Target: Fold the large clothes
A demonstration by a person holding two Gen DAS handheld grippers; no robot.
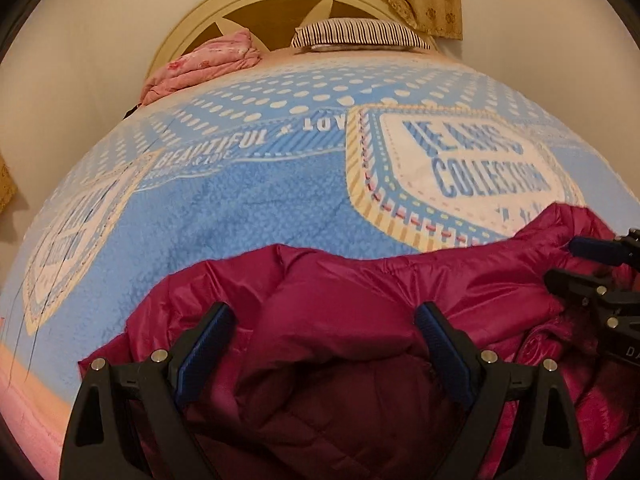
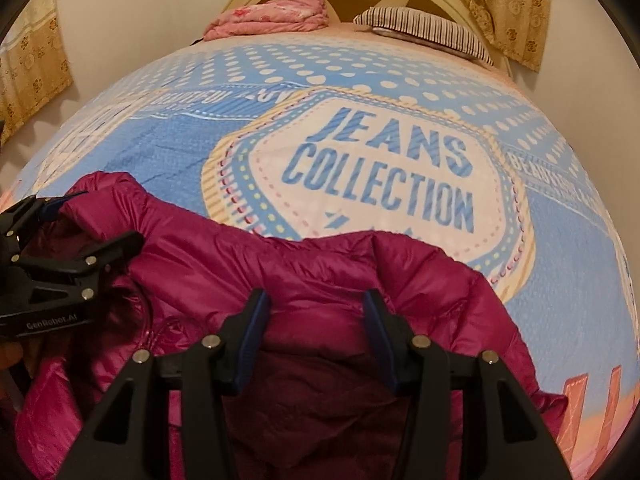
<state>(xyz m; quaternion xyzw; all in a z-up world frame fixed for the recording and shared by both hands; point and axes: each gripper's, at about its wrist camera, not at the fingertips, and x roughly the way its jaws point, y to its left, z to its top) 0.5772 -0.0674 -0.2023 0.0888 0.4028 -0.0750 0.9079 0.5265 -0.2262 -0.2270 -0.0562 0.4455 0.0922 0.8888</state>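
Observation:
A large magenta puffer jacket (image 1: 344, 280) lies bunched on the blue printed bedspread (image 1: 248, 200) at the near edge of the bed. It also shows in the right wrist view (image 2: 320, 276). My left gripper (image 1: 324, 320) is open, its blue-padded fingers (image 1: 208, 332) spread wide over the jacket's left part. My right gripper (image 2: 314, 312) is open more narrowly, its fingers (image 2: 256, 320) either side of a raised fold with the darker quilted lining below. Each gripper shows from the side in the other's view, the right one (image 1: 592, 264) and the left one (image 2: 72, 232).
The bedspread (image 2: 400, 120) reads "JEANS COLLECTION" and covers most of the bed. A folded pink quilt (image 1: 204, 64) and a striped pillow (image 1: 360, 34) lie by the cream headboard (image 1: 192, 24). Patterned curtains (image 2: 508, 4) hang behind, against pale walls.

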